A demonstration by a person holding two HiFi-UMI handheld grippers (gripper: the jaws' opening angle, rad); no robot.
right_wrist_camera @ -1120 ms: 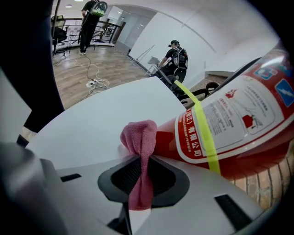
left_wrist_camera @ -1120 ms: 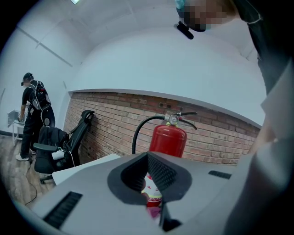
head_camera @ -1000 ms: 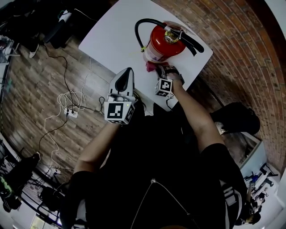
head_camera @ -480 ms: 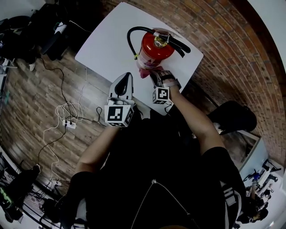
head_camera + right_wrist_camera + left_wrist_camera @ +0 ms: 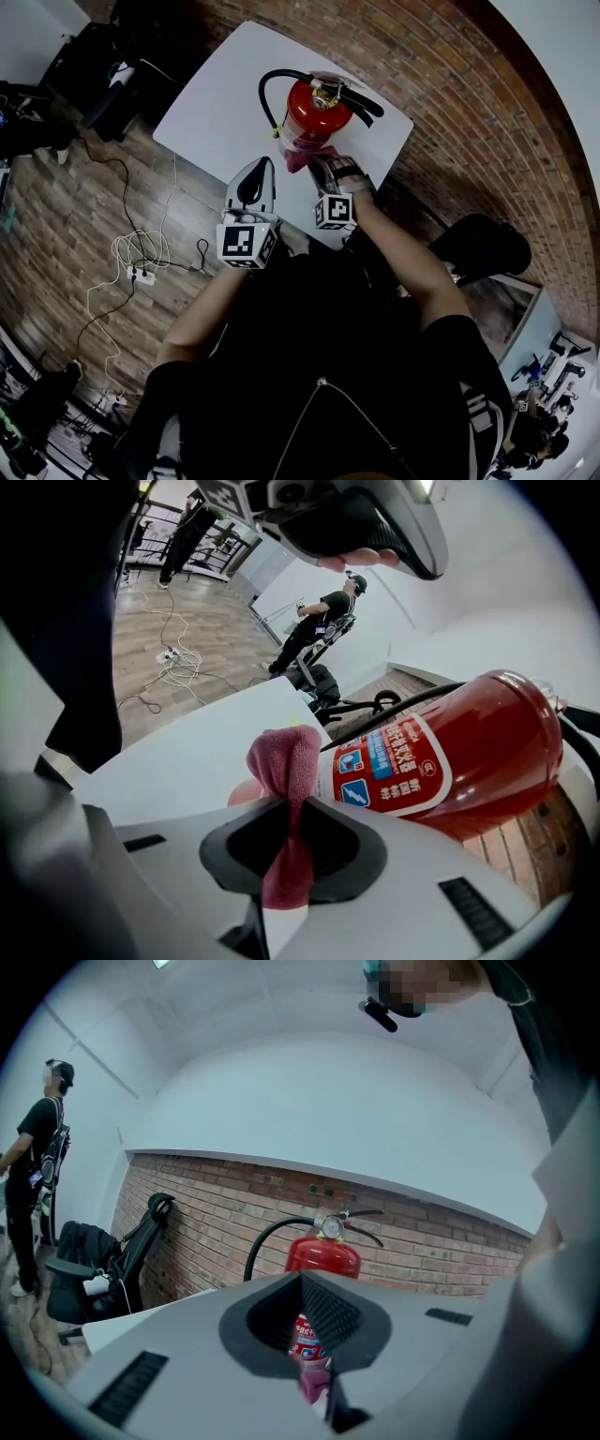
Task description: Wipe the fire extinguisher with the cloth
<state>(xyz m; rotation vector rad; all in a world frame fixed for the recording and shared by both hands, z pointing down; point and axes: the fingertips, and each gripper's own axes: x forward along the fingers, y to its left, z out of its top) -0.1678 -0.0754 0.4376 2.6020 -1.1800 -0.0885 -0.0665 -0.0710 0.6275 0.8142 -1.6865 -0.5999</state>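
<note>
White table (image 5: pixel 211 89) beside a brick wall, over a wood floor. The right gripper (image 5: pixel 321 165) pinches a pink cloth (image 5: pixel 286 761) between its closed jaws, the free fold against the lower body of the fire extinguisher (image 5: pixel 311 114), which stands upright near the table's near edge. A good wipe probably needs light strokes around the cylinder, so it neither tips nor slides toward that edge. The left gripper (image 5: pixel 260 169), jaws pressed together on nothing, hovers just beside and could steady it; the table's far side lies open.
</note>
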